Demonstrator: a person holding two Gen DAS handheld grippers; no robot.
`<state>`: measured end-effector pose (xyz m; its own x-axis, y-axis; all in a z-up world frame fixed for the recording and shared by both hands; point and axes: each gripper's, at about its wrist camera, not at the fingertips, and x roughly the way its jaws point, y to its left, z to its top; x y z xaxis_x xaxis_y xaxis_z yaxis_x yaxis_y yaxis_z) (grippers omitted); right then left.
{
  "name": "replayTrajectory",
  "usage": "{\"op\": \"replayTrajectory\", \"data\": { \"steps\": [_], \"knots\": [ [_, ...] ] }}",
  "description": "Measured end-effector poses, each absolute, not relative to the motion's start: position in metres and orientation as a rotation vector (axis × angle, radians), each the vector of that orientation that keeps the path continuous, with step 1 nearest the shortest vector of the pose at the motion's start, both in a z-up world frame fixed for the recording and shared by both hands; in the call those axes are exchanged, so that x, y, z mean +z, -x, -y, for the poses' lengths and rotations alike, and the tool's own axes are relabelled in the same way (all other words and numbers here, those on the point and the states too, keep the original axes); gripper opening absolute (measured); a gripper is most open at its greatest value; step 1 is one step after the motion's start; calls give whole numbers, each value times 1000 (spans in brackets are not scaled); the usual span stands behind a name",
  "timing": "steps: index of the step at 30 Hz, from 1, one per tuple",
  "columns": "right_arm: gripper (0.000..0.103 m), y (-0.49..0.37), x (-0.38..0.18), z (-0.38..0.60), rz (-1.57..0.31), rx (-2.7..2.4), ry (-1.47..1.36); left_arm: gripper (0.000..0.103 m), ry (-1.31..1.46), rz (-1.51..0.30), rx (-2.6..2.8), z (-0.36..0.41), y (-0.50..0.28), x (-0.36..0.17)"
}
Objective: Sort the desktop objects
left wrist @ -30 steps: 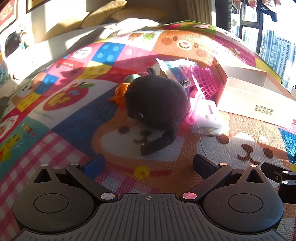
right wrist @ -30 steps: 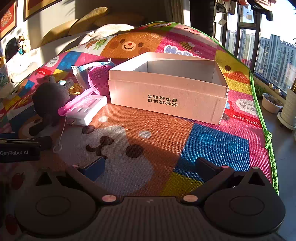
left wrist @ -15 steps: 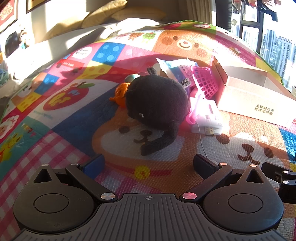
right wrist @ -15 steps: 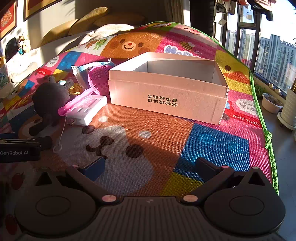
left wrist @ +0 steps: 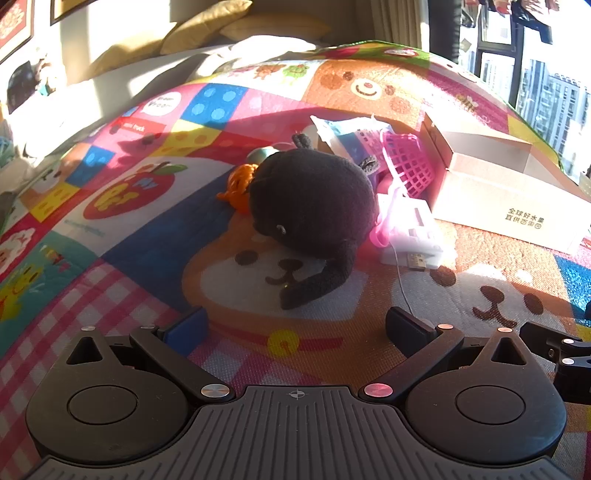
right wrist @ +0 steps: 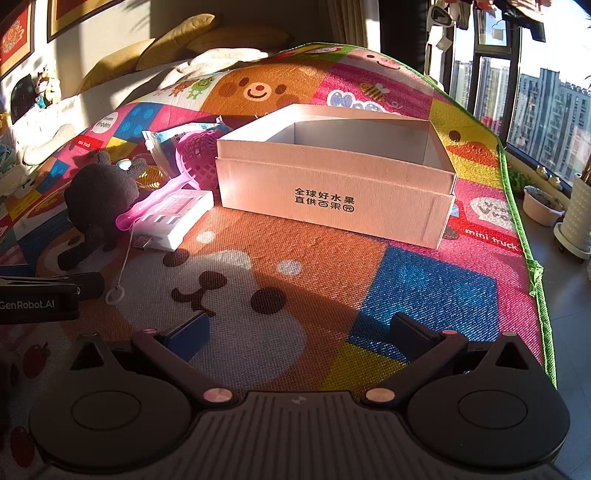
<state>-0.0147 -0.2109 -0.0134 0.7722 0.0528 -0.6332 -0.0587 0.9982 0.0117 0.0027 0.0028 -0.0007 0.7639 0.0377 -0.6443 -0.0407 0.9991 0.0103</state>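
A dark plush toy (left wrist: 314,206) lies on the colourful play mat, straight ahead of my left gripper (left wrist: 295,328), which is open and empty. Beside the plush are an orange toy (left wrist: 238,186), a pink mesh scoop (left wrist: 406,164), a white charger box (left wrist: 413,236) with a USB cable, and a plastic packet (left wrist: 343,133). An open cardboard box (right wrist: 332,177) stands ahead of my right gripper (right wrist: 295,332), which is open and empty. The plush (right wrist: 99,199) and charger box (right wrist: 173,218) show at the left of the right wrist view.
The mat's green edge (right wrist: 532,229) runs along the right, with bare floor and plant pots (right wrist: 543,206) beyond. Pillows (left wrist: 207,26) and a low sofa line the far side. The left gripper's body (right wrist: 40,295) shows at the left of the right wrist view.
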Motion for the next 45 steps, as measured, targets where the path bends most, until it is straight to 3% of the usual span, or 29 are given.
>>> {"op": "replayTrajectory", "data": {
  "steps": [16,28,33,34,38,41,43,45],
  "knots": [
    [103,14,-13,211,-690,61,7,103,4,-706,32,-4,-3,-1],
    [103,-8,0,210,-834,106,28,103,93,-773,-32,-27,-5,14],
    [103,-14,17,177,-688,257,20,103,125,-746,52,-57,-8,36],
    [101,-18,18,165,-669,281,34,103,123,-743,70,-61,-9,39],
    [74,-45,13,120,-692,337,111,103,138,-744,111,-74,-12,46],
    [69,-60,7,103,-690,282,149,103,134,-732,114,-77,-9,50],
    [55,-67,3,108,-727,314,103,103,135,-732,105,-78,-9,50],
    [51,-64,7,116,-749,329,105,103,139,-728,88,-78,-10,49]
  ]
}}
